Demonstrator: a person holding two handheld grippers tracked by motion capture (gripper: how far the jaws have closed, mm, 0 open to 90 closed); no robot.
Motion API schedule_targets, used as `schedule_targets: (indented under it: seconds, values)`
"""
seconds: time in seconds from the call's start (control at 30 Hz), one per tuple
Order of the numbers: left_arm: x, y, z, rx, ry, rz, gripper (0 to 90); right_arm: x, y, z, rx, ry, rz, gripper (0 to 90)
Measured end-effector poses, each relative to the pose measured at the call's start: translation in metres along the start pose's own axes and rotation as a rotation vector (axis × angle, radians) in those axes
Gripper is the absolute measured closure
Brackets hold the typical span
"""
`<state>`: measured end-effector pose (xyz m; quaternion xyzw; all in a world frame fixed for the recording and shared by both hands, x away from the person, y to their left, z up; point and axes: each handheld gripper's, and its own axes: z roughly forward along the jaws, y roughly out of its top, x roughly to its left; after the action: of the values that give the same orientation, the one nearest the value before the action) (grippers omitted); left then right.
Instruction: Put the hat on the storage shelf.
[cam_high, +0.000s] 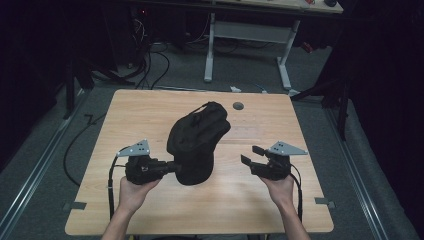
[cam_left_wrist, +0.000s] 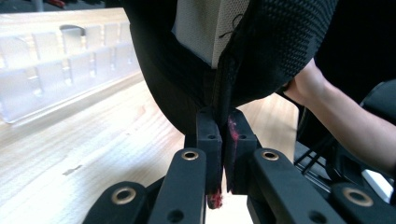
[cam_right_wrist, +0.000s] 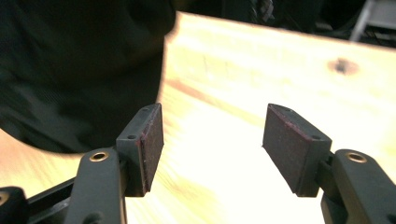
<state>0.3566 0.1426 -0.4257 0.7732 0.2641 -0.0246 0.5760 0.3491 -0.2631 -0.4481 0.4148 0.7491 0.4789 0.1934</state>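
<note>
The left gripper (cam_high: 172, 167) pinches the black bag's (cam_high: 196, 142) edge; the right gripper (cam_high: 251, 156) hangs wide and empty. With just 1 grip, the bag could flop sideways.

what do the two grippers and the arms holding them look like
Both the left gripper and the right gripper are black, each topped by a grey three-cornered plate and trailing a black cable. The fingers are flat blocks with dark reddish pads, on linkages with brass-coloured pivots. The forearms are bare, with no sleeves.
</note>
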Motion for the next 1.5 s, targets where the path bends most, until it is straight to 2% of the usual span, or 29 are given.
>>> schedule_targets:
  seconds: [0.17, 0.37, 0.7, 0.8, 1.23, 1.33, 1.5]
  values:
    - [0.0, 0.004, -0.003, -0.02, 0.036, 0.01, 86.7, -0.006, -0.025, 0.009, 0.083, -0.078, 0.031, 38.4]
    - [0.002, 0.006, -0.006, -0.047, 0.072, 0.006, 86.7, -0.015, -0.05, 0.016, 0.157, -0.14, 0.07, 38.2]
    - [0.004, 0.014, -0.009, -0.07, 0.115, 0.015, 86.7, -0.021, -0.07, 0.021, 0.223, -0.218, 0.095, 37.4]
    - [0.005, 0.016, -0.009, -0.077, 0.132, 0.017, 86.7, -0.022, -0.073, 0.021, 0.236, -0.242, 0.088, 37.2]
    - [0.011, 0.031, -0.005, -0.079, 0.18, 0.032, 86.7, -0.022, -0.079, 0.024, 0.247, -0.292, 0.092, 36.1]
    - [0.013, 0.036, -0.003, -0.078, 0.191, 0.035, 86.7, -0.02, -0.078, 0.025, 0.254, -0.314, 0.07, 36.1]
    - [0.017, 0.043, 0.002, -0.085, 0.207, 0.042, 86.6, -0.02, -0.078, 0.025, 0.255, -0.321, 0.075, 35.1]
